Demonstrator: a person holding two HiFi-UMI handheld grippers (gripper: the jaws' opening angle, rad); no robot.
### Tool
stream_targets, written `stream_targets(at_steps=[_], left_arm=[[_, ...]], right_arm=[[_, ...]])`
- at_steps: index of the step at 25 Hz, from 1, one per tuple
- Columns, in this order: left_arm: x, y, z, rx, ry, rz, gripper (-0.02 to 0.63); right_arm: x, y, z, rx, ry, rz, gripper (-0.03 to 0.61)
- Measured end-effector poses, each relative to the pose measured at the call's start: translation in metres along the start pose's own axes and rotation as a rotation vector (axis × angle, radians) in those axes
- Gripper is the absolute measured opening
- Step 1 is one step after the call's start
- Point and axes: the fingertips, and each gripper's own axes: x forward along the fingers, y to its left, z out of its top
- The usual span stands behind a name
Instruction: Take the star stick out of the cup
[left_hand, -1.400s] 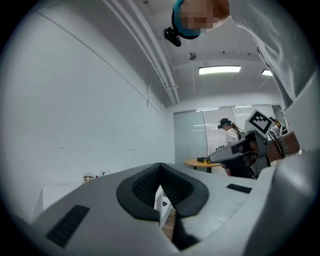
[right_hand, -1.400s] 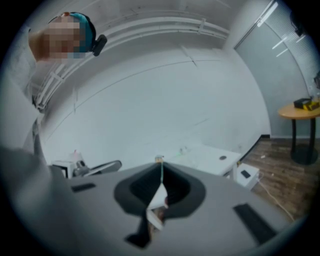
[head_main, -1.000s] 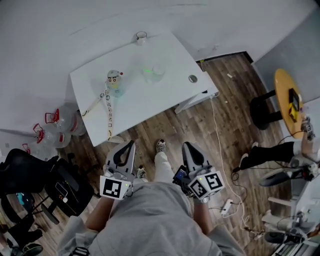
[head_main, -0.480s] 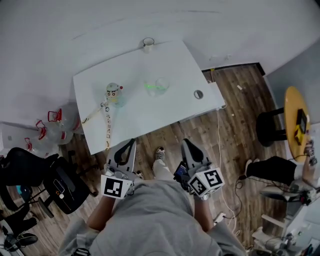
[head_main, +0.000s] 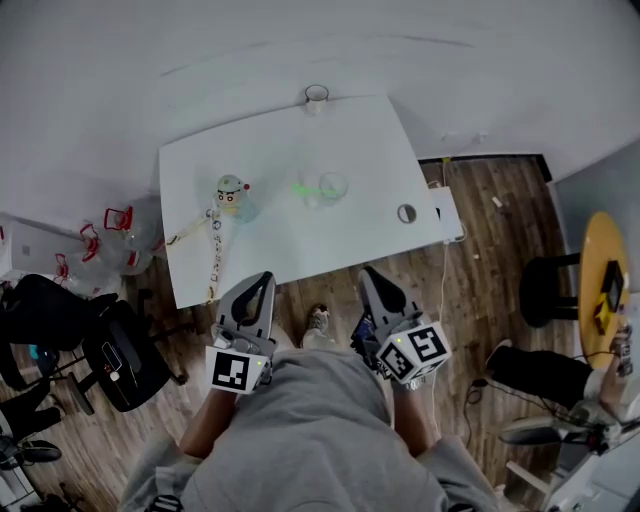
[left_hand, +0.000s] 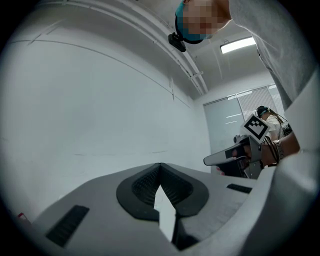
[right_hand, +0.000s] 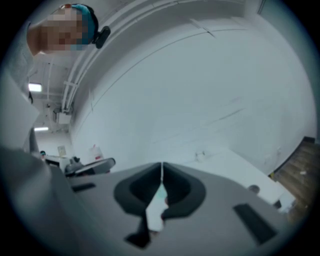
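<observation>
A clear cup (head_main: 331, 186) stands near the middle of the white table (head_main: 260, 245). A small green thing (head_main: 303, 189) shows at its left side, too small to tell if it is the star stick. My left gripper (head_main: 262, 280) and right gripper (head_main: 366, 274) hover side by side at the table's near edge, well short of the cup. Both point level toward the wall. The left gripper (left_hand: 160, 165) has its jaws shut with nothing between them. The right gripper (right_hand: 161, 164) is shut and empty too.
A doll figure (head_main: 230, 193) with long thin sticks stands on the table's left part. A second clear cup (head_main: 316, 97) sits at the far edge, and a small round thing (head_main: 406, 213) at the right edge. A black chair (head_main: 110, 350) stands left, water jugs (head_main: 125, 245) beside the table, and a yellow stool (head_main: 605, 290) far right.
The person has stepped closer to the table, which now lies more squarely ahead. Both grippers have come up to its near edge, still shut.
</observation>
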Motion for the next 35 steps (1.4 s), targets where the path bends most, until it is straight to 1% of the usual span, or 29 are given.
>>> stream_targets(at_steps=[6, 9, 12, 19, 27, 35], left_arm=[[0.018, 0.007, -0.008, -0.001, 0.030, 0.001, 0.029], [0.026, 0.020, -0.013, -0.008, 0.036, 0.006, 0.029], [0.035, 0.036, -0.018, -0.028, 0.044, -0.001, 0.029], [0.071, 0.066, -0.025, -0.055, 0.068, -0.091, 0.029], [0.106, 0.094, -0.034, -0.083, 0.076, -0.169, 0.029], [0.127, 0.107, -0.042, -0.095, 0.105, -0.235, 0.029]], right_arm=[[0.022, -0.007, 0.002, 0.004, 0.034, 0.028, 0.035], [0.037, -0.011, -0.001, 0.001, 0.058, 0.024, 0.035], [0.056, -0.012, -0.003, -0.025, 0.084, 0.006, 0.035], [0.097, -0.014, 0.001, -0.079, 0.143, -0.073, 0.035], [0.141, -0.020, -0.007, -0.107, 0.205, -0.131, 0.035], [0.175, -0.024, -0.028, -0.112, 0.287, -0.144, 0.037]])
